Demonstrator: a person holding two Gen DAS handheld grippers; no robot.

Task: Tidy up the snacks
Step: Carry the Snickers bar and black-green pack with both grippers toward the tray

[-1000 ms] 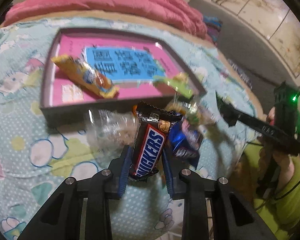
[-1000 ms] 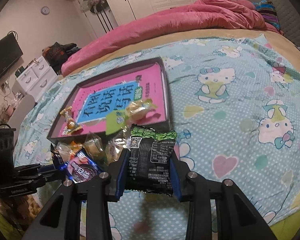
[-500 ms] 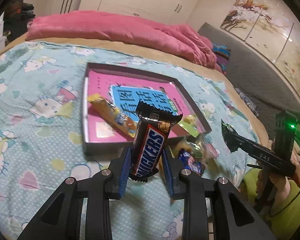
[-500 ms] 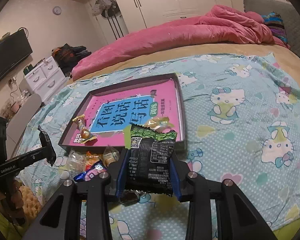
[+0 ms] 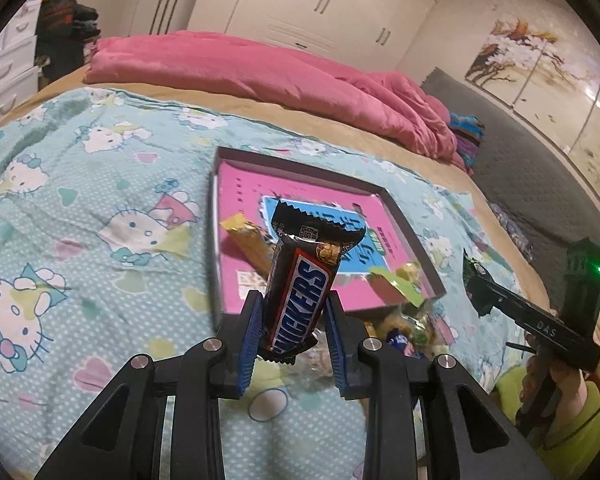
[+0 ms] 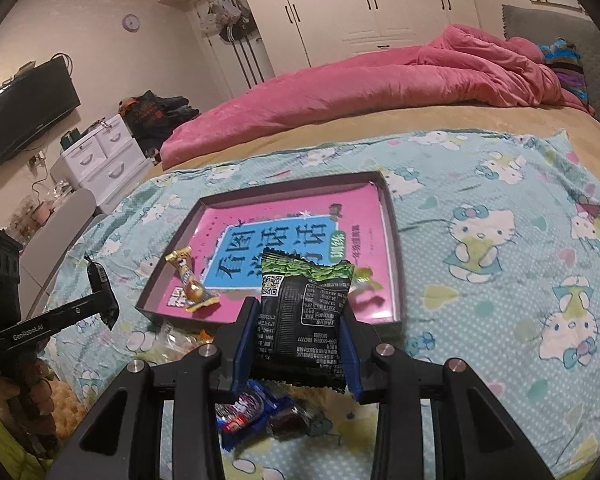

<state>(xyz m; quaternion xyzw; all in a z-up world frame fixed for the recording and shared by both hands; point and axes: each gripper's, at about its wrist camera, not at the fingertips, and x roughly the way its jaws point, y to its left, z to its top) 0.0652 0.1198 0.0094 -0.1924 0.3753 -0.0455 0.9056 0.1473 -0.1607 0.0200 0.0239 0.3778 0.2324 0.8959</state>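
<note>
My left gripper (image 5: 292, 340) is shut on a Snickers bar (image 5: 300, 292), held upright above the bedspread in front of the dark tray (image 5: 216, 240). My right gripper (image 6: 296, 344) is shut on a black and green snack packet (image 6: 304, 316), held upright before the same tray (image 6: 392, 248). The tray has a pink and blue book cover as its floor, with a yellow wrapped snack (image 5: 248, 244) (image 6: 192, 288) and a green-wrapped candy (image 5: 396, 280) lying on it. A pile of loose snacks (image 6: 256, 412) (image 5: 404, 332) lies on the bedspread by the tray's near edge.
The tray sits on a teal Hello Kitty bedspread (image 6: 500, 280) on a bed, with a pink duvet (image 6: 360, 80) at the back. The other gripper shows at the right of the left wrist view (image 5: 532, 320) and at the left of the right wrist view (image 6: 60, 316).
Both grippers have risen and drawn back from the pile with their snacks held. The tray and pile now look smaller and farther away in both views.
</note>
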